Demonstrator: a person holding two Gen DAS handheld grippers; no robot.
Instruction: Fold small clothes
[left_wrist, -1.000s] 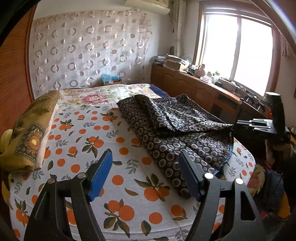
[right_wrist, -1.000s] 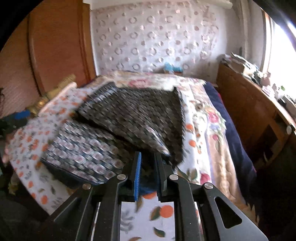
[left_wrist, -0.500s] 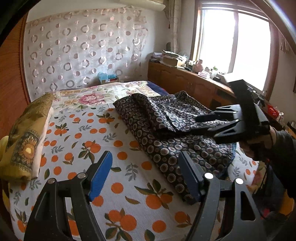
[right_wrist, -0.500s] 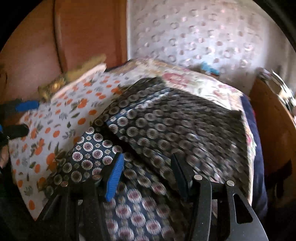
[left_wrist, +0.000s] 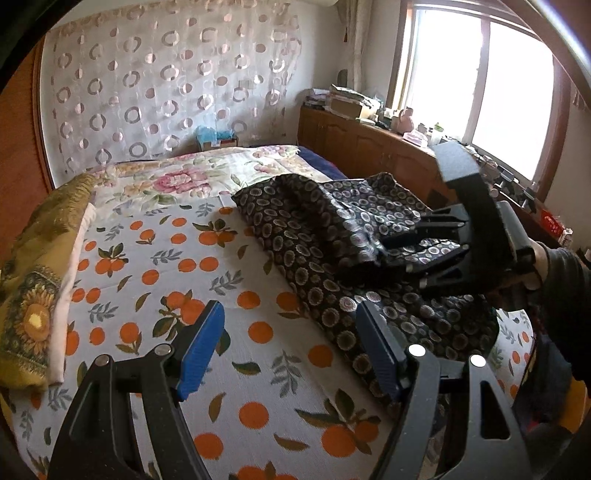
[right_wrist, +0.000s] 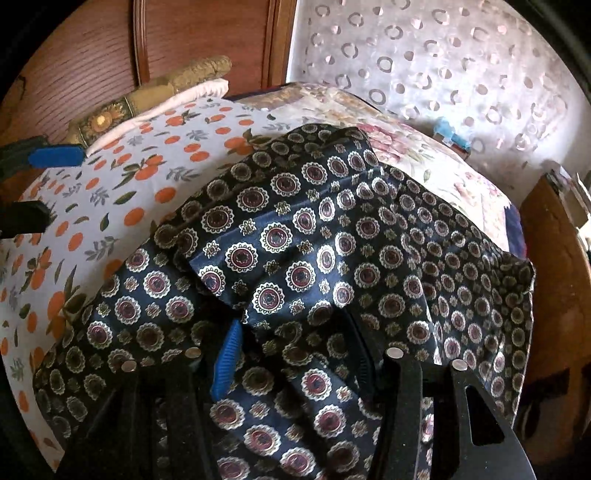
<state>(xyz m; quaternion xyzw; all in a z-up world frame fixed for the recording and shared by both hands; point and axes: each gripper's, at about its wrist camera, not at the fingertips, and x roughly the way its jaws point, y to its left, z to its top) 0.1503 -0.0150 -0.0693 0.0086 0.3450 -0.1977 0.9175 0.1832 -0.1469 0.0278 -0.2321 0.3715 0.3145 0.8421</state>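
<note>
A dark garment (left_wrist: 332, 236) printed with round medallions lies partly folded on the right half of the bed. My right gripper (right_wrist: 293, 354) reaches into its near folds; its jaws are closing with a bunch of the cloth (right_wrist: 295, 288) between the pads. In the left wrist view the right gripper (left_wrist: 384, 251) comes in from the right, held by a hand in a dark sleeve, and its fingertips pinch a raised fold. My left gripper (left_wrist: 290, 347) hovers open over the orange-print sheet, just left of the garment's near edge, with nothing between its blue pads.
The bed (left_wrist: 147, 280) has an orange-print sheet and a floral quilt (left_wrist: 177, 181) at its far end. A yellow sunflower pillow (left_wrist: 33, 280) lies along the left edge. Wooden cabinets (left_wrist: 369, 144) with clutter stand under the window on the right.
My right gripper swung over onto the garment, opened, then closed around a fold of it. The left gripper drifted slightly closer over the sheet and stayed open.
</note>
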